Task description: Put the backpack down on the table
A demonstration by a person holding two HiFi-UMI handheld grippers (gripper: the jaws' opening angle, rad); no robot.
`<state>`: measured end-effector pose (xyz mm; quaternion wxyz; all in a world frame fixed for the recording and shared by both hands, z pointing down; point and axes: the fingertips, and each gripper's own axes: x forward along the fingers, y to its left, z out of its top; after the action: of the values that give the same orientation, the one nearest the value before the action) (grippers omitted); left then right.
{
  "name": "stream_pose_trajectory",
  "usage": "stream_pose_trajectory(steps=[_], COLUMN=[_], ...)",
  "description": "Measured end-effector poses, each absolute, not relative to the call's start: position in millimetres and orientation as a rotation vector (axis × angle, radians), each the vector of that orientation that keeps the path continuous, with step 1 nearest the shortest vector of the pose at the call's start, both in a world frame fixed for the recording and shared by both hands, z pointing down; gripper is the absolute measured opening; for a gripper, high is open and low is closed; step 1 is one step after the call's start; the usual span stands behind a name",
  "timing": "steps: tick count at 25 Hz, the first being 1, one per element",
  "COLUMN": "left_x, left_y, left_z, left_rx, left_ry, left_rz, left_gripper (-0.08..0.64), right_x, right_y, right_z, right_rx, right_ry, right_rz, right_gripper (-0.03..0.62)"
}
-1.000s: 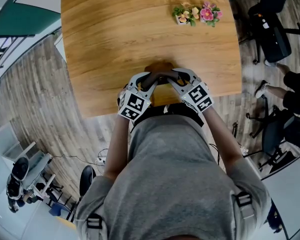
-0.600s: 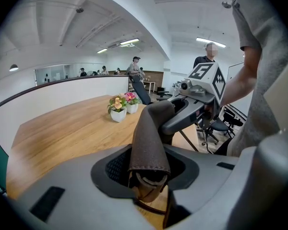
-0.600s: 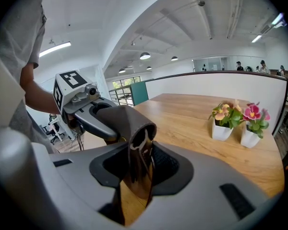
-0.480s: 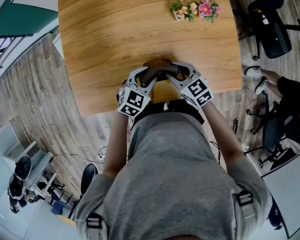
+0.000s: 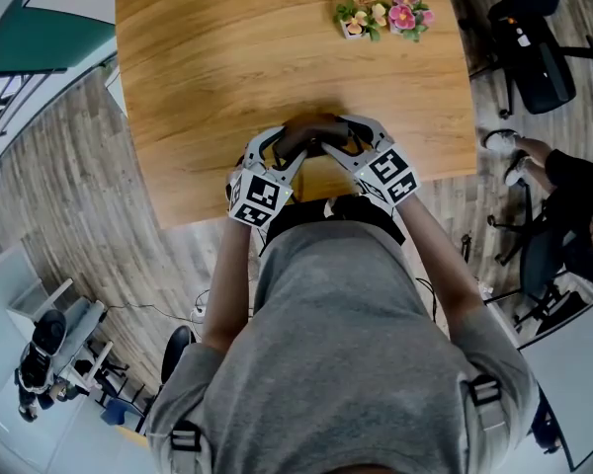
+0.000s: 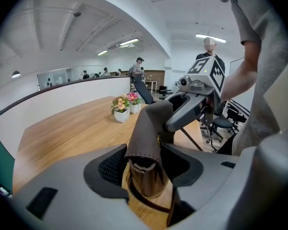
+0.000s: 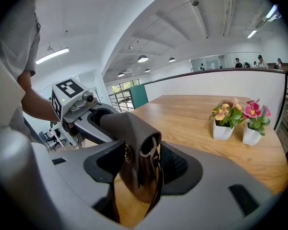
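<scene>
Down at the near edge of the desk [image 5: 227, 67], tucked under both grippers: the brown backpack [image 5: 319, 126], set on the wood and mostly covered in the head view. From one side the left gripper [image 5: 287, 148], from the other the right gripper [image 5: 344, 144], tips close together over the top of the bag.

Over to the left gripper view: fingers [image 6: 110, 166] opening at this very moment, already spread wide. Between them, the dark leather handle [image 6: 146, 128], standing up and arching away toward the other gripper. No pinch on it, a clear gap on its right-hand side, bare wood showing below.

Now the right gripper view, and much the same: fingers [image 7: 178, 164] opening, wide apart. Between them, the rolled end of the handle, stitched edge and a brass rivet in plain sight. Close against the left-hand finger, a gap on the other side; touching or not on the near side, hard to tell. No squeeze either way.

Farther up the desk, well apart from the bag: two small white pots of flowers [image 5: 381, 16], pink and yellow blooms. Off to the right, on the wood-look floor [image 5: 69, 186]: a black office chair [image 5: 539, 52].
</scene>
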<state>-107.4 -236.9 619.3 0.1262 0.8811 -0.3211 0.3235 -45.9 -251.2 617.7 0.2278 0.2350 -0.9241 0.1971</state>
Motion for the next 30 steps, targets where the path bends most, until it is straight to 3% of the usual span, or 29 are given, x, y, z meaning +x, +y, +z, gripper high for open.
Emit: stream_pose_trajectory(steps=[19,30], left_x=[-112.5,-99.6], left_y=[-222.9,-181.7], left_z=[565.9,551.0], left_rx=[2.548,2.546], left_ry=[-1.228,-1.256], left_rz=[0.825,0.838], left_gripper=[0.23,0.229], right_x=[-6.0,10.1], right_y=[-224.4,-192.3], right_z=[590.7,575.0], right_rx=[0.723,0.718], right_ry=[-2.563,-2.601], right_rz=[0.484,0.465], right_gripper=[0.242,0.202])
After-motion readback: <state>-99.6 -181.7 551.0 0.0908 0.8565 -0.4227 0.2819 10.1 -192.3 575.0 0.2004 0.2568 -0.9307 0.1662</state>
